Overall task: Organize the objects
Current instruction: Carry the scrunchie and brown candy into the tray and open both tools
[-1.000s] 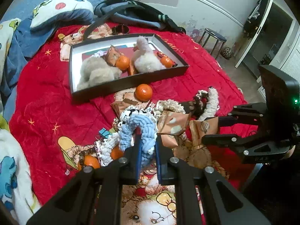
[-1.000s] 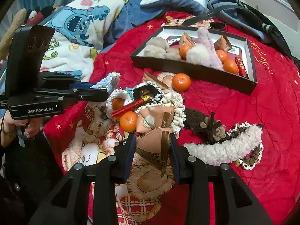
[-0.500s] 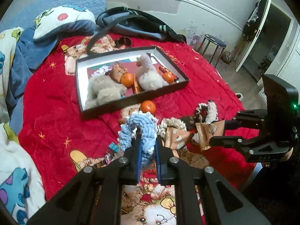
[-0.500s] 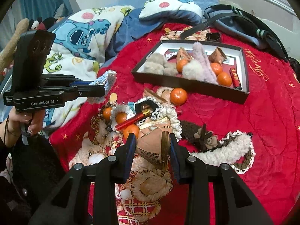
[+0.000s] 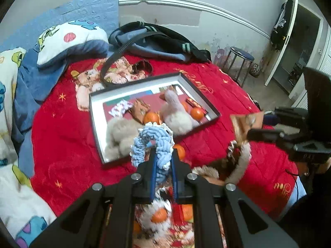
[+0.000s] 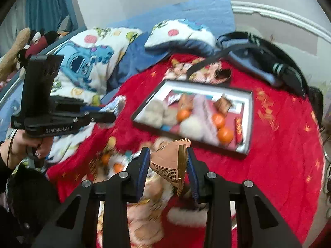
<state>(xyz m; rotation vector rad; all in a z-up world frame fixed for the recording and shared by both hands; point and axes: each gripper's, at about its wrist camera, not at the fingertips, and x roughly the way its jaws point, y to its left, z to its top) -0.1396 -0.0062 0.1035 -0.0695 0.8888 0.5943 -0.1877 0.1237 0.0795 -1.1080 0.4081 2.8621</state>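
Blue crocheted scrunchie is clamped in left gripper, brown snack packet in right gripper; open box is located ahead, nearer the left.

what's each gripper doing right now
Left gripper: shut on the blue scrunchie.
Right gripper: shut on the brown snack packet.

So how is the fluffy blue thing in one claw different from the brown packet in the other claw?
The blue crocheted yarn scrunchie is soft, loopy and ring-shaped; the brown paper snack packet is flat, creased and printed. The left claw nearly shuts on the scrunchie; the right claw stands wider around the packet. Both are pinched and lifted above the red blanket, near the dark tray.
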